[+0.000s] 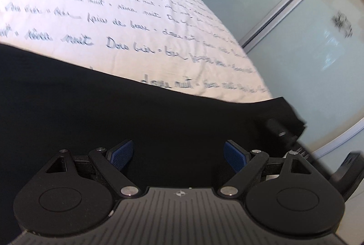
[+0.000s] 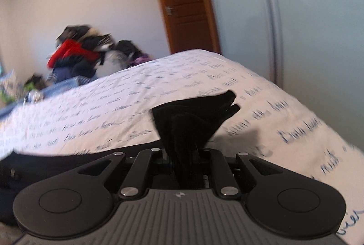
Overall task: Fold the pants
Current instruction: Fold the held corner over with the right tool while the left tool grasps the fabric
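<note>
A: Where are the black pants (image 1: pixel 95 113)?
B: On the bed cover (image 1: pixel 127 24). Right gripper (image 2: pixel 184 154) pinches a bunched part; left gripper (image 1: pixel 178 155) spread wide w/ nothing between.

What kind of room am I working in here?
Most likely a bedroom: a bed under a script-printed bedspread, sliding wardrobe doors beside it, and a clothes pile by the wall past a wooden door.

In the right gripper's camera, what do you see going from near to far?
Right gripper, shut on the black pants → white bedcover with writing → pile of clothes → wooden door.
</note>
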The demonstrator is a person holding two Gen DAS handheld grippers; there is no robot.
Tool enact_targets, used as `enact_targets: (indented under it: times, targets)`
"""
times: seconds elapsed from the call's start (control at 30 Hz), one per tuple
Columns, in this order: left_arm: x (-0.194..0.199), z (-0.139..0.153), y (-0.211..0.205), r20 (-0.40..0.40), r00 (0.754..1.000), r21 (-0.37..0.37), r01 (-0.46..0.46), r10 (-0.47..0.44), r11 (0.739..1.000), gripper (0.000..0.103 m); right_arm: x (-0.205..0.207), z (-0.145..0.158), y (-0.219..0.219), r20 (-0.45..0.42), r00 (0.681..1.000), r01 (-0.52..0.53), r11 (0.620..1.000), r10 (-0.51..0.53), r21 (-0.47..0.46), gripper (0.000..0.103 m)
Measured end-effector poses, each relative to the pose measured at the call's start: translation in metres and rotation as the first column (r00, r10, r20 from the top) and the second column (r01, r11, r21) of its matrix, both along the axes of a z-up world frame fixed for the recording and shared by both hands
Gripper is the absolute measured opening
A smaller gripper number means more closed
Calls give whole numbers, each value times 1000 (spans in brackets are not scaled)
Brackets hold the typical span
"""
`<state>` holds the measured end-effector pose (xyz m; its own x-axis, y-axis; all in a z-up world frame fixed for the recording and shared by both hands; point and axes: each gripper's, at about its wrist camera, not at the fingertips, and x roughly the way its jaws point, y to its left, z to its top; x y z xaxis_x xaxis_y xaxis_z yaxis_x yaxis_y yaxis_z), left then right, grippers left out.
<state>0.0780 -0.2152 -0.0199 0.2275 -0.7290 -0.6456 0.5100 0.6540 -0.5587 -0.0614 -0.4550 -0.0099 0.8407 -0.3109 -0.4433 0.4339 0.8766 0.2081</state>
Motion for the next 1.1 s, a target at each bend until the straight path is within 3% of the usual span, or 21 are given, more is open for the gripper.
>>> enact_targets:
  times: [0.3, 0.5, 0.63, 0.8, 0.97, 1.1]
  targets:
    - [10, -5, -25, -185, 982, -224, 1, -44, 975, 91, 21, 3, 61, -60, 989, -145, 978, 137, -152, 12]
    - [19, -25, -30, -349, 936, -297, -73, -37, 952, 92, 23, 2, 86, -86, 975, -216, 959, 203, -183, 12]
    - [27, -33, -27, -404, 914, -326, -123, -21, 937, 90, 21, 5, 108, -101, 959, -280, 928, 263, -245, 12]
    - [32, -31, -28, -363, 932, -303, -106, -11, 947, 64, 18, 2, 144, -162, 931, -365, 850, 327, -379, 12]
    - [34, -40, -23, -383, 924, -284, -120, 2, 951, 53, 19, -8, 170, -224, 918, -396, 787, 328, -472, 12]
    - [35, -43, -23, -384, 923, -270, -117, 5, 956, 44, 20, -11, 177, -248, 917, -396, 773, 311, -496, 12]
